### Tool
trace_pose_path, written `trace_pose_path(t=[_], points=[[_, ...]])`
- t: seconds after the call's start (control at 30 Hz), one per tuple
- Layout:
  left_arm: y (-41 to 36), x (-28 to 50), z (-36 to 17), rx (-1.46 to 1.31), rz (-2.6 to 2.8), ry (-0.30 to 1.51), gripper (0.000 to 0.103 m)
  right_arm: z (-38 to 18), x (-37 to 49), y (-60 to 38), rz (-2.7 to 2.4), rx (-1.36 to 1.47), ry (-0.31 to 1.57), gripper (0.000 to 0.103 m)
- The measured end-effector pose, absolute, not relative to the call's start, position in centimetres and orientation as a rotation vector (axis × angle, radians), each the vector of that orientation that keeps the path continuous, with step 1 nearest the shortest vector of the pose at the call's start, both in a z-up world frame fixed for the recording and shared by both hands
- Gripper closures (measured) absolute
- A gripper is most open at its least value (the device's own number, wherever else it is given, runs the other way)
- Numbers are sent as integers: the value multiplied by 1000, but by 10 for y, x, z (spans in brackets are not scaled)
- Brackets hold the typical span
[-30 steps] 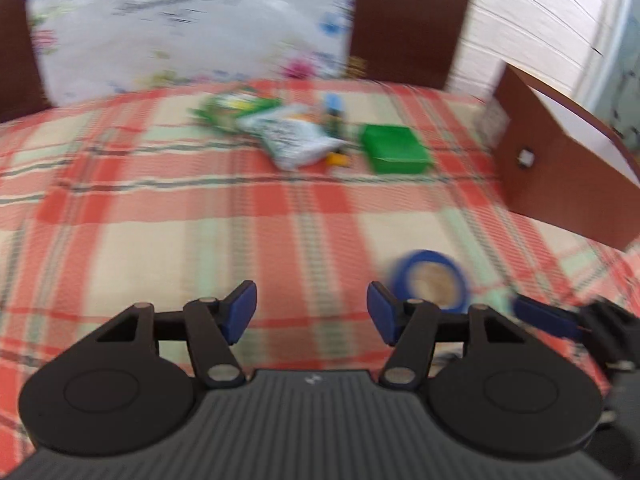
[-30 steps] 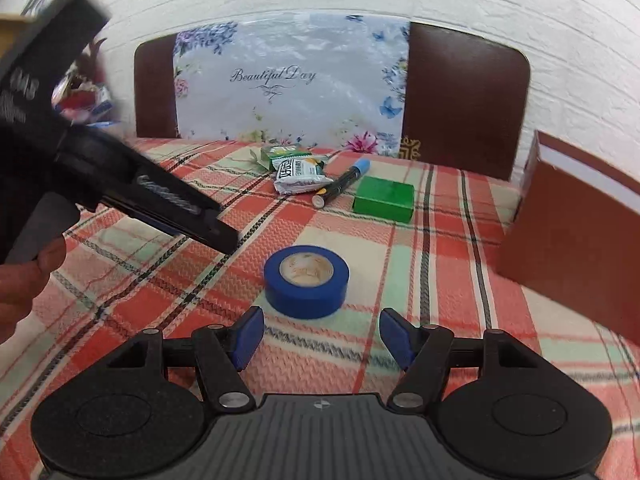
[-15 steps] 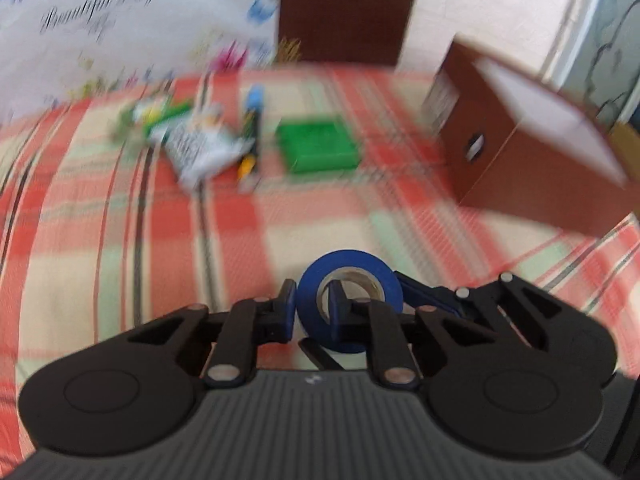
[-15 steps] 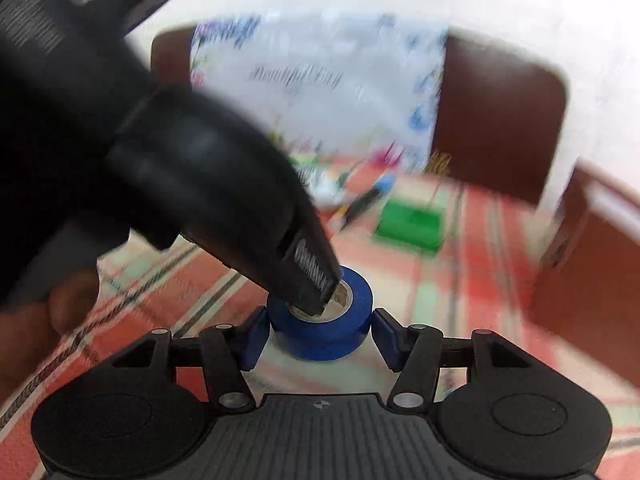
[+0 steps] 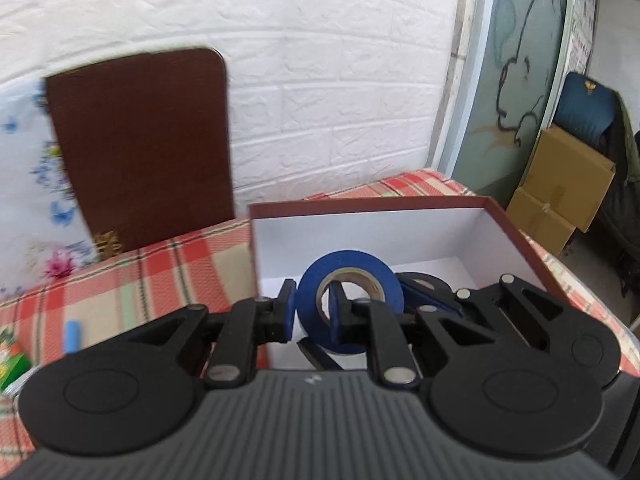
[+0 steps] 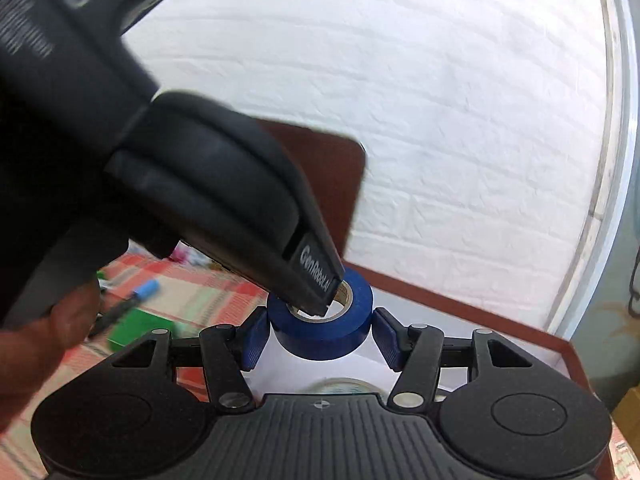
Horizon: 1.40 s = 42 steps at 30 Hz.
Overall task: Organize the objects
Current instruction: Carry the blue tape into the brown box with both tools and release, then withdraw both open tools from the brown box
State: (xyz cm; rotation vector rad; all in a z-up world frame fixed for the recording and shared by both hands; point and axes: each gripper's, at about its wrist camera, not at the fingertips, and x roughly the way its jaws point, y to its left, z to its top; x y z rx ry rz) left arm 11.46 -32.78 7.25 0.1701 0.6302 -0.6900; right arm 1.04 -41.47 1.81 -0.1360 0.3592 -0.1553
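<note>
A blue tape roll (image 5: 352, 280) is held above the open brown box with white inside (image 5: 400, 224). My left gripper (image 5: 311, 316) is shut on the roll's wall, one finger inside its hole. My right gripper (image 6: 320, 334) is shut on the same roll (image 6: 324, 324) from both outer sides. The left gripper's body shows in the right wrist view (image 6: 224, 208), reaching into the roll from above. The box's rim shows behind in the right wrist view (image 6: 500, 320).
A marker with blue cap (image 6: 132, 300) and a green box (image 6: 136, 328) lie on the checked tablecloth (image 5: 152, 280) to the left. A brown chair back (image 5: 144, 148) stands behind. Cardboard boxes (image 5: 560, 204) sit far right. A clear roll (image 6: 340, 386) lies inside the box.
Both grippers have lifted the blue tape roll off the tablecloth and carried it right, over the open box. The left gripper closed on it a second ago.
</note>
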Motion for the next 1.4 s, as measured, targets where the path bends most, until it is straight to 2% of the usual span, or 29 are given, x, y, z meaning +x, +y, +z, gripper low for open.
trace_pose_path(t=[0.27,0.5,0.8,1.07,1.4], points=[[-367,143,52,213,-638,679,81,-4,46,-450,-192,-97,437,48],[-362,130,57,278,-604,613,81,0,32,-453,-231,-33,397,48],[-331,89,73,279,-586,565,81,15,-30,-448,-287,-12,304,48],[-294,54,69,288,-553,541,80,12,-89,-393,-321,75,214,46],[-220,51,28,276,-427,632,78,-24,-83,-334,-163,143,374,44]])
